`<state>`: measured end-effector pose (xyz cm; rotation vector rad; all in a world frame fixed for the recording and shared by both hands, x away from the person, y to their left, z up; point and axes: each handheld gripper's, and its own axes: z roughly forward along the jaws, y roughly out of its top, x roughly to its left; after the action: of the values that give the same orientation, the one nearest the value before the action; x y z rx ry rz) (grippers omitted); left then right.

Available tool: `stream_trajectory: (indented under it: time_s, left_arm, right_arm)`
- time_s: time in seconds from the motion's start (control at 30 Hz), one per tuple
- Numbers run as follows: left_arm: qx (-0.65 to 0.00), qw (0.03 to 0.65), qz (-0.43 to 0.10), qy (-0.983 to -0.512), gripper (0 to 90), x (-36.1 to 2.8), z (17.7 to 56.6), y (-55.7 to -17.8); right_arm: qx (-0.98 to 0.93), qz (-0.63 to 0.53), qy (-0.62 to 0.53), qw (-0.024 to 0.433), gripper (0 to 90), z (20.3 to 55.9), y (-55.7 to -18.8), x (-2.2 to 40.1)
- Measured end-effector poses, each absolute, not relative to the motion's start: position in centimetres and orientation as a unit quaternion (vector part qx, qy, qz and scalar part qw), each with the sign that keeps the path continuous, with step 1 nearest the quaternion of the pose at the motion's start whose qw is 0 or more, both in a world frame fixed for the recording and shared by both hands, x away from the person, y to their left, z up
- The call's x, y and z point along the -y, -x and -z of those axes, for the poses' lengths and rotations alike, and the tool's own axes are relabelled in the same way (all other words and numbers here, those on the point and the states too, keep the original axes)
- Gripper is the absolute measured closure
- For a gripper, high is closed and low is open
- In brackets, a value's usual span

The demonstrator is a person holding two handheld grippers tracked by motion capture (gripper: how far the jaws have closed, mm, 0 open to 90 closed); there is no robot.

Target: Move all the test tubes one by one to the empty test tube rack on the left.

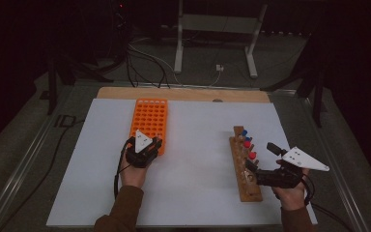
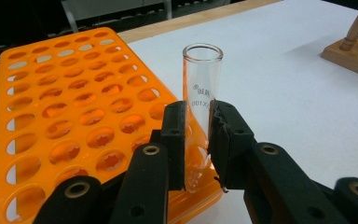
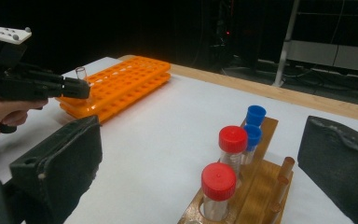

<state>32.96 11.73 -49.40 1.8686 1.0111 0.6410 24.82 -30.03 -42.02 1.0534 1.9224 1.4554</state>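
Only one bit of print can be made out: "001X" with a small round mark above it, printed on the glass test tube [image 2: 202,88]; the rest is cut off.

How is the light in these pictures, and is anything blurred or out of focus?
High view: dim, room nearly black, white table lit. Left gripper view: sharp; tube glints, rack glows orange through its holes. Right gripper view: near black pads blurred, background dark.
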Motion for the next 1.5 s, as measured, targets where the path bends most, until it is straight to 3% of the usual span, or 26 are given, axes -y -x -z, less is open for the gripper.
stream_trajectory:
  time_s: [0.53,0.63,0.77,0.8,0.83,0.97,1.1,1.2,1.43,1.5]
  left_arm:
    - [-0.419,0.435,-0.249,-0.757,75.3,-11.8,50.1,-32.8]
    - [-0.429,0.454,-0.243,-0.742,58.4,-12.2,49.9,-32.6]
    - [-0.448,0.485,-0.229,-0.715,37.4,-12.9,49.0,-32.1]
    - [-0.452,0.489,-0.229,-0.710,26.6,-13.0,48.8,-31.9]
    - [-0.455,0.493,-0.230,-0.705,26.6,-13.1,48.6,-31.7]
    - [-0.461,0.505,-0.228,-0.693,8.9,-13.6,47.7,-30.9]
    - [-0.459,0.515,-0.225,-0.688,2.1,-13.8,47.0,-30.3]
    - [-0.450,0.521,-0.224,-0.690,1.6,-13.7,46.5,-29.9]
    - [-0.441,0.533,-0.224,-0.687,1.5,-13.5,46.0,-29.4]
    - [-0.441,0.536,-0.223,-0.685,1.5,-13.5,45.9,-29.3]
  right_arm:
    - [-0.713,-0.528,-0.386,0.251,0.0,42.2,-24.7,30.2]
    - [-0.717,-0.528,-0.383,0.246,0.4,42.3,-24.7,30.3]
    - [-0.723,-0.524,-0.384,0.236,7.5,42.7,-24.8,30.5]
    - [-0.724,-0.521,-0.387,0.232,10.8,42.9,-24.7,30.6]
    - [-0.724,-0.521,-0.387,0.232,10.8,42.9,-24.7,30.6]
    - [-0.736,-0.500,-0.390,0.237,13.2,43.5,-24.5,30.7]
    - [-0.743,-0.490,-0.393,0.230,16.8,44.0,-24.4,30.9]
    - [-0.757,-0.473,-0.392,0.224,24.9,44.6,-24.2,31.0]
    - [-0.780,-0.447,-0.377,0.225,59.6,45.5,-23.8,30.7]
    - [-0.786,-0.439,-0.369,0.232,65.1,45.6,-23.7,30.3]
